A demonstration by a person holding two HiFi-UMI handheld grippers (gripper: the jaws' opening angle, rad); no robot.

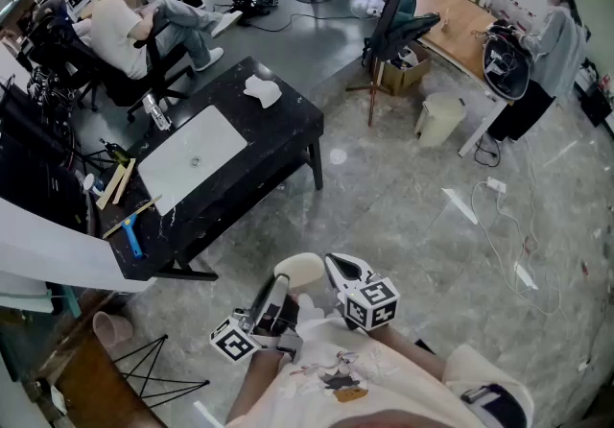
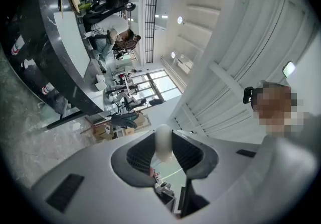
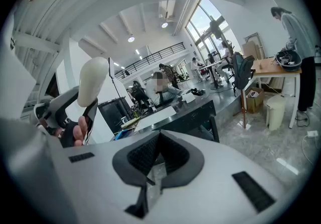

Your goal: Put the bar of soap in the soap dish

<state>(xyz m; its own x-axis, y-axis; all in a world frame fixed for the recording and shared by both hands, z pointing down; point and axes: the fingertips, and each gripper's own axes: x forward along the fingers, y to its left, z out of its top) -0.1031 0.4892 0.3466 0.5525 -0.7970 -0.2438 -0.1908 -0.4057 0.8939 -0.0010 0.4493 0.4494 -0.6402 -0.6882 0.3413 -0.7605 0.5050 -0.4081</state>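
Observation:
A cream oval bar of soap sticks out of my left gripper, low in the head view and over the floor. In the left gripper view the soap stands pinched between both pads, and the gripper is shut on it. My right gripper hovers just right of the soap, jaws together with nothing in them. The right gripper view shows the soap at its left. A white soap dish lies on the black table, well away from both grippers.
A white basin and a faucet are set into the table; a blue tool and wooden sticks lie at its left end. A person sits behind the table. A bin, a chair and floor cables are at the right.

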